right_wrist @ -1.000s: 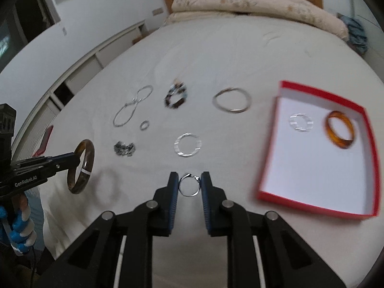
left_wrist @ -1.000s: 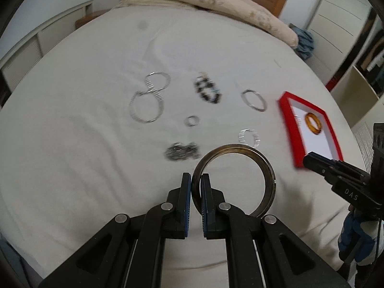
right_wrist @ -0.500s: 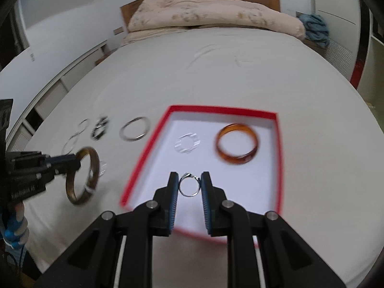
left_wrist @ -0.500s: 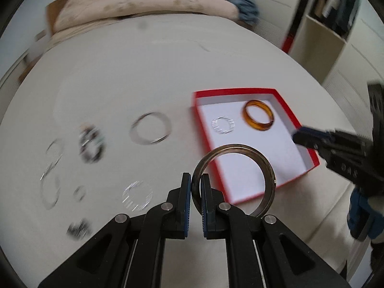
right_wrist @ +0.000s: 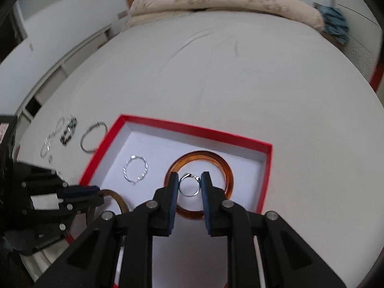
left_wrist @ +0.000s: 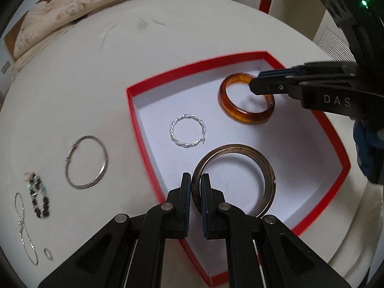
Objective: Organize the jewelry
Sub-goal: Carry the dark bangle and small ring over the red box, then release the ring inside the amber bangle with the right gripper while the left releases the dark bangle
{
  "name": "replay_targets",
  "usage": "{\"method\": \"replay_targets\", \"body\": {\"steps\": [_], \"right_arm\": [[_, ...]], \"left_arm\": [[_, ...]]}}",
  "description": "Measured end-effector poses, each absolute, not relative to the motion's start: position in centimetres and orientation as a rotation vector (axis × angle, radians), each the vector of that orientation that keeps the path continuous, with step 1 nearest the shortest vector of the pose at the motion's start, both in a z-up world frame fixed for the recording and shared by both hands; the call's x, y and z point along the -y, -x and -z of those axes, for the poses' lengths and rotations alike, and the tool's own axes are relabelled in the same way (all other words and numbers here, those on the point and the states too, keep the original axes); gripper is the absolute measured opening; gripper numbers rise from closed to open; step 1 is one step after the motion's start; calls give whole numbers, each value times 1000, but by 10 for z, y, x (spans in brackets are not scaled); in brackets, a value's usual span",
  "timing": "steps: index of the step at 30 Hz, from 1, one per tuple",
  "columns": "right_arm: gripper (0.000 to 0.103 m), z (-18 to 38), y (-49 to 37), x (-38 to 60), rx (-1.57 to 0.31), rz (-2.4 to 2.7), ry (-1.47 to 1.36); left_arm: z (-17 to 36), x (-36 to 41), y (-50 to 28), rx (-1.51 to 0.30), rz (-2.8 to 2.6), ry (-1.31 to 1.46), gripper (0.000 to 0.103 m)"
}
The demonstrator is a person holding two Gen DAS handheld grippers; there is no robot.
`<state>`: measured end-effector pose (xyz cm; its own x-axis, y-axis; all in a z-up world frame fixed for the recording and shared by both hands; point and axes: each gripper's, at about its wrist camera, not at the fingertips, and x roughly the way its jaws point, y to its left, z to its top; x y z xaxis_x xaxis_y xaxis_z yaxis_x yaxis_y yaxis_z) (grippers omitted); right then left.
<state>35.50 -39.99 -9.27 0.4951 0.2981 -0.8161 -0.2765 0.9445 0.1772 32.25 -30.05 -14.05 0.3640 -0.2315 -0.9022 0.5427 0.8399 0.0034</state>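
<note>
left wrist view: the left gripper (left_wrist: 196,187) is clamping the dark bangle (left_wrist: 266,168) by its rim over the red tray (left_wrist: 134,117), near the twisted silver hoop (left_wrist: 188,130). the right gripper (right_wrist: 189,184) is pinching a small silver ring (right_wrist: 189,186) above the amber bangle (right_wrist: 225,168) lying in the tray.

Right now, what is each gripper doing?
Left gripper: shut on the dark bangle, over the red box.
Right gripper: shut on the small silver ring.
</note>
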Motion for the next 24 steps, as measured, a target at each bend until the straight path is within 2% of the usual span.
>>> {"method": "replay_targets", "body": {"steps": [6,15,17,19,21,22,24], "right_arm": [[18,114,-364,393,-1042,-352,80],[19,115,-367,386,-1091,-375,194],[19,109,-364,388,-1084,-366,182],[19,98,-358,391,-1070,-355,171],[20,84,-350,394,-1052,-337,165],[22,76,-345,396,-1041,-328,155],[33,60,-334,399,-1021,-307,143]], "left_arm": [[153,313,-326,-1092,546,-354,8],[156,307,-331,-1103,545,-319,10],[152,303,-331,-1110,546,-299,14],[144,300,-326,-1100,541,-274,25],[133,297,-322,-1087,540,-243,27],[128,295,-320,-1081,541,-229,29],[114,289,-313,-1062,540,-207,36]]}}
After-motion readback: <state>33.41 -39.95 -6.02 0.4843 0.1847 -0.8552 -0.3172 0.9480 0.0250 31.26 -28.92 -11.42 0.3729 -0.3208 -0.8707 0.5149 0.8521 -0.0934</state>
